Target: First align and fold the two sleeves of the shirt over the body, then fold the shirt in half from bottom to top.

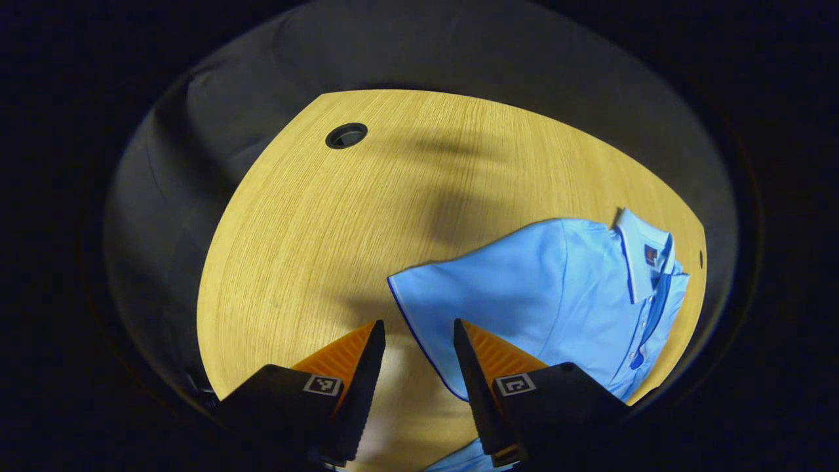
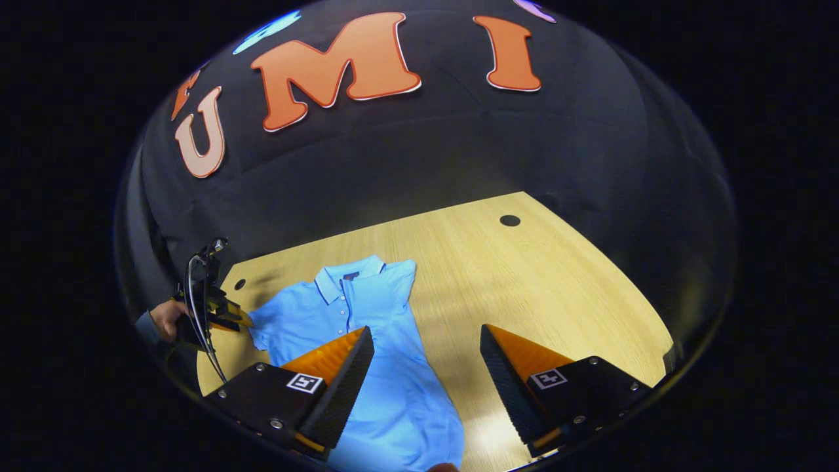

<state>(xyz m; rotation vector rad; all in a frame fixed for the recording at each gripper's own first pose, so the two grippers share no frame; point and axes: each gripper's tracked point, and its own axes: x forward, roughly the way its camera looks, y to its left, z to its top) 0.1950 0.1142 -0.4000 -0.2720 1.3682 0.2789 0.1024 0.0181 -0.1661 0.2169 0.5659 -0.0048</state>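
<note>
A light blue polo shirt (image 2: 387,367) lies flat on the wooden table (image 2: 537,295), collar (image 2: 347,278) toward the far wall. One short sleeve (image 1: 472,288) spreads out sideways, its dark-trimmed hem just ahead of my left gripper (image 1: 414,334). That gripper is open, with bare table between its fingers and the hem by one fingertip. In the right gripper view the left gripper (image 2: 229,316), held by a hand (image 2: 167,318), sits at that sleeve (image 2: 265,328). My right gripper (image 2: 426,341) hovers open over the shirt's other side edge, holding nothing.
A round cable hole (image 1: 346,135) is set in the table's far part, and another cable hole (image 2: 510,220) shows near the back edge. The black cloth wall (image 2: 426,151) closes in behind the table. Bare wood (image 1: 314,249) stretches beside the sleeve.
</note>
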